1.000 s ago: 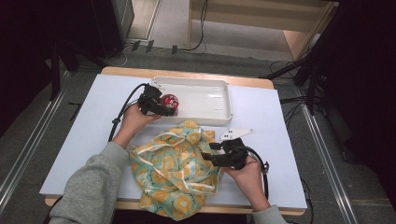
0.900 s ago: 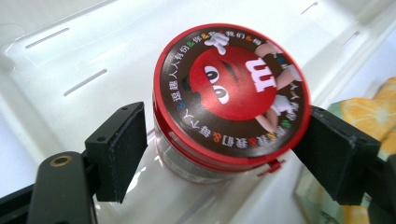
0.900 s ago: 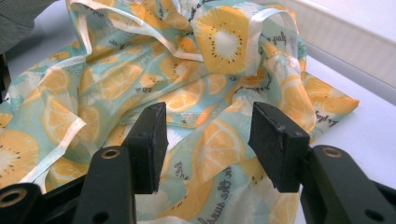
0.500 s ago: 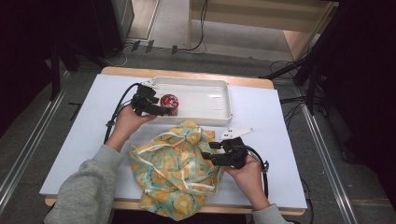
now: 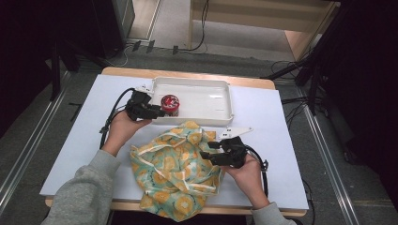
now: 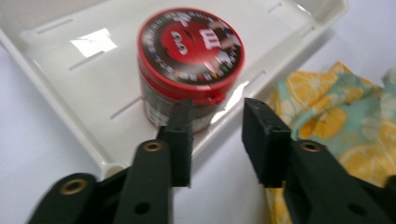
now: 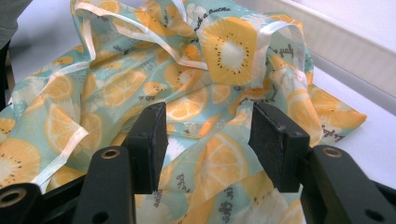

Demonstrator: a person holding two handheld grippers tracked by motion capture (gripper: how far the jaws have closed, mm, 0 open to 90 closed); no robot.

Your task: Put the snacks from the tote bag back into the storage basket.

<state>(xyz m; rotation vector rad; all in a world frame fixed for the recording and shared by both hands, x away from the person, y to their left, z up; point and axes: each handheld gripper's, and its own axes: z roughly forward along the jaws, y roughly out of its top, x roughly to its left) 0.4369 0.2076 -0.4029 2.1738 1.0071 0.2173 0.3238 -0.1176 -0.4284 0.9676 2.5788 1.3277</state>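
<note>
While my left claw (image 6: 215, 122) stands open just short of the red-lidded candy tub (image 6: 189, 65), I judge the step in hand to be backing off from it, or closing in on it; I cannot tell which. The tub stands upright in the left end of the white tray (image 5: 220, 89), close to the near rim. To do it well I would keep the jaws level with the tub's side wall below the lid, clear of the tray rim, and move straight along the jaw line so neither pad nudges the tub over.

My right claw (image 7: 208, 140) is open too, jaws apart above the lemon-print cloth bag (image 5: 176, 168), which lies crumpled on the bench (image 5: 75, 140) just in front of the tray, gripping nothing.

Motion blur smears the lid's print. Folds hide the bag's mouth, and its lower edge hangs past the bench front. Whether anything lies inside I cannot tell.
</note>
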